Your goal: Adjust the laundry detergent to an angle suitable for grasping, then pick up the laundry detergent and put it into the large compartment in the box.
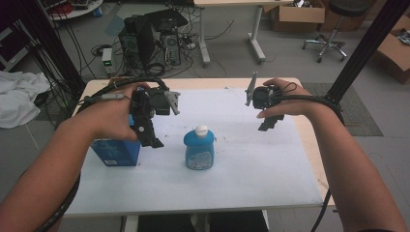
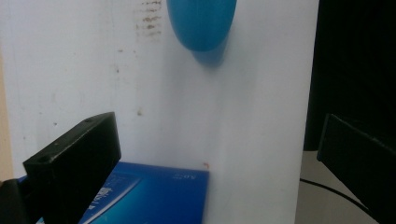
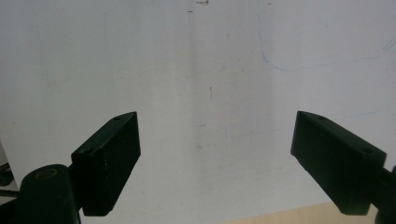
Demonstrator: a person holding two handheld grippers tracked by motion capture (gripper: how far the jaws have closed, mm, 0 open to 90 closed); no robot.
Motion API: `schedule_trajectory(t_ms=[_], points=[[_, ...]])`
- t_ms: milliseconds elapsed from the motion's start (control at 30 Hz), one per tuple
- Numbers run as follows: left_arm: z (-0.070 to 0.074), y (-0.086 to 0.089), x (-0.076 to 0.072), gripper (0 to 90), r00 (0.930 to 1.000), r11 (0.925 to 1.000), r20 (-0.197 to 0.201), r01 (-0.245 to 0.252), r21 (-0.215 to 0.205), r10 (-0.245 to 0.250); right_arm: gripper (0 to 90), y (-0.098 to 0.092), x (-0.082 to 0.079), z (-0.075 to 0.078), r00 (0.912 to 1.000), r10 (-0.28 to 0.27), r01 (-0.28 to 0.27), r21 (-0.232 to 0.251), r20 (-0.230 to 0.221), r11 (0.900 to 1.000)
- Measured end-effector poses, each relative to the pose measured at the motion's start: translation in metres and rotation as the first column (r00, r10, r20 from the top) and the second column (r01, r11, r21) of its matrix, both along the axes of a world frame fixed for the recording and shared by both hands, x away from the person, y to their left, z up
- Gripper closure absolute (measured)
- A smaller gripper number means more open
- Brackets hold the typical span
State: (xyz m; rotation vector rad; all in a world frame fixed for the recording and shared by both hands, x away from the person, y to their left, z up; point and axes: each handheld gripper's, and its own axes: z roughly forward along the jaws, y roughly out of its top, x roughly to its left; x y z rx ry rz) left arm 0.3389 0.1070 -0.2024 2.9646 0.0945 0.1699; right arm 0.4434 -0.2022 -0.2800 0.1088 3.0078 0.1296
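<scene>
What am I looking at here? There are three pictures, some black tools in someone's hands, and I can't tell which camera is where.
A person sits at a white table, holding a two-jaw gripper in each hand. The wide picture comes from a fixed camera above. The other two come from cameras riding on the grippers, looking along their black jaws. The left gripper hangs open above a blue box; its camera also catches the blue bottle with a white cap that stands mid-table. The right gripper is open too, over bare tabletop. Nothing is held.
</scene>
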Motion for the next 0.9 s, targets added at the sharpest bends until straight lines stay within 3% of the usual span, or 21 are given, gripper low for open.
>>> schedule_trajectory(t_ms=[900], points=[[-0.002, -0.0019, 0.0048, 0.0, 0.9999, 0.9999, -0.002, 0.012, -0.006, -0.012, 15.9, 0.0022, 0.0001, -0.0018, 1.0, -0.004, 0.004, -0.001, -0.005, 1.0]])
